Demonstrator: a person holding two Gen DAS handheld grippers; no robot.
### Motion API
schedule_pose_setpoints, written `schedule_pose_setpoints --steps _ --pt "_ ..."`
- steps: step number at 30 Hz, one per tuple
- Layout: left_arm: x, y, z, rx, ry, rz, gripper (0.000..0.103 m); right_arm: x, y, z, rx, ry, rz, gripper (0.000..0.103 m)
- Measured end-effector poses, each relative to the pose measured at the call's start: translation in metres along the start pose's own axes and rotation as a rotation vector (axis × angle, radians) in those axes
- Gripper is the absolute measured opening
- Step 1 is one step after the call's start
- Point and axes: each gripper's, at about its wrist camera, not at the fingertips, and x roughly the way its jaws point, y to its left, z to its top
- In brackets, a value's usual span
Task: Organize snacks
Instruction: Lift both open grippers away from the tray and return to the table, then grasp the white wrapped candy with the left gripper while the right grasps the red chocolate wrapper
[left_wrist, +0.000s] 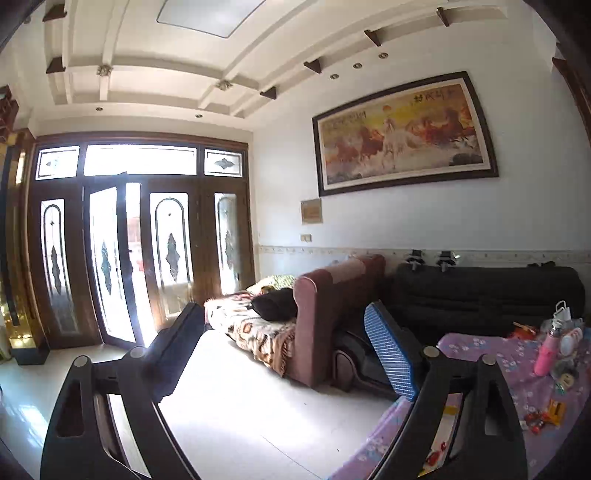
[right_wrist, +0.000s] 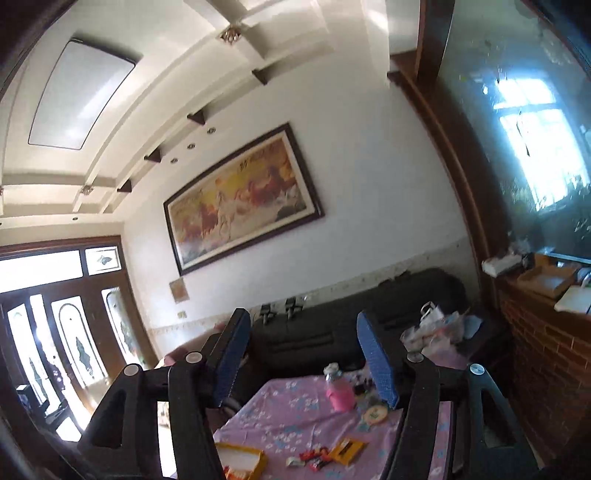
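Grippers both point level across the room, not at the work. Left gripper has its jaws spread wide with nothing between them; behind them only floor and sofa. Right gripper is also parted and empty, jaws framing the dark couch and pink bottle.

Snacks sit low on the table under a purple flowered cloth: a loose cluster of small red and white wrapped snacks near the front edge, a yellow pack just beside them, and an open yellow box off to the left. In the left view the same table is at the right edge, the wrappers small and well apart from the jaws.

Step, as I judge it: between picks, or the task is wrapping up; nothing is held and both tools are lifted clear of the table. Loose pieces outside the box suggest sorting is not finished.

Next move needs either gripper to tip down toward the cloth, line up over one small wrapper, and close on it without dragging the cloth. Box contents are too blurred to read.
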Motion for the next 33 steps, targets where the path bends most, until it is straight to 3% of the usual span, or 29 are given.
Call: schedule_pose_setpoints --steps 1,3,4,6,9,15,17,18,22,26,32,33 --pt "0.000 -0.001 0.008 0.000 -0.011 -0.015 0.103 -0.001 0.002 0.016 -0.021 -0.021 -0.028 0.072" --pt "0.004 -0.010 0.016 -0.017 -0.009 -0.114 0.103 0.000 0.007 0.035 -0.064 -0.041 -0.084 0.079" --pt "0.009 -0.018 0.013 -0.029 0.017 -0.207 0.103 0.007 0.008 0.034 -0.075 -0.030 -0.087 0.081" --pt "0.028 -0.050 -0.007 -0.051 0.144 -0.441 0.103 0.025 0.006 0.013 -0.077 0.032 -0.054 0.090" --pt "0.045 -0.120 -0.058 -0.036 0.320 -0.676 0.103 0.081 -0.005 -0.067 -0.042 0.201 -0.009 0.092" --pt "0.058 -0.233 -0.144 -0.113 0.597 -0.939 0.103 0.203 -0.042 -0.282 0.177 0.674 0.065 0.090" --pt "0.068 -0.268 -0.165 -0.128 0.676 -0.975 0.103 0.239 -0.052 -0.349 0.247 0.782 0.045 0.086" --pt "0.073 -0.285 -0.174 -0.121 0.704 -0.977 0.103 0.257 -0.056 -0.381 0.266 0.834 0.034 0.080" --pt "0.082 -0.325 -0.197 -0.088 0.782 -0.988 0.101 0.316 -0.052 -0.468 0.275 0.973 -0.003 0.068" --pt "0.088 -0.340 -0.203 -0.047 0.799 -0.989 0.099 0.358 -0.040 -0.508 0.270 1.007 -0.040 0.066" --pt "0.110 -0.380 -0.222 0.004 0.871 -0.996 0.098 0.385 -0.024 -0.527 0.190 1.025 -0.177 0.067" --pt "0.112 -0.388 -0.226 0.015 0.885 -1.001 0.098 0.385 -0.020 -0.527 0.151 0.990 -0.194 0.065"
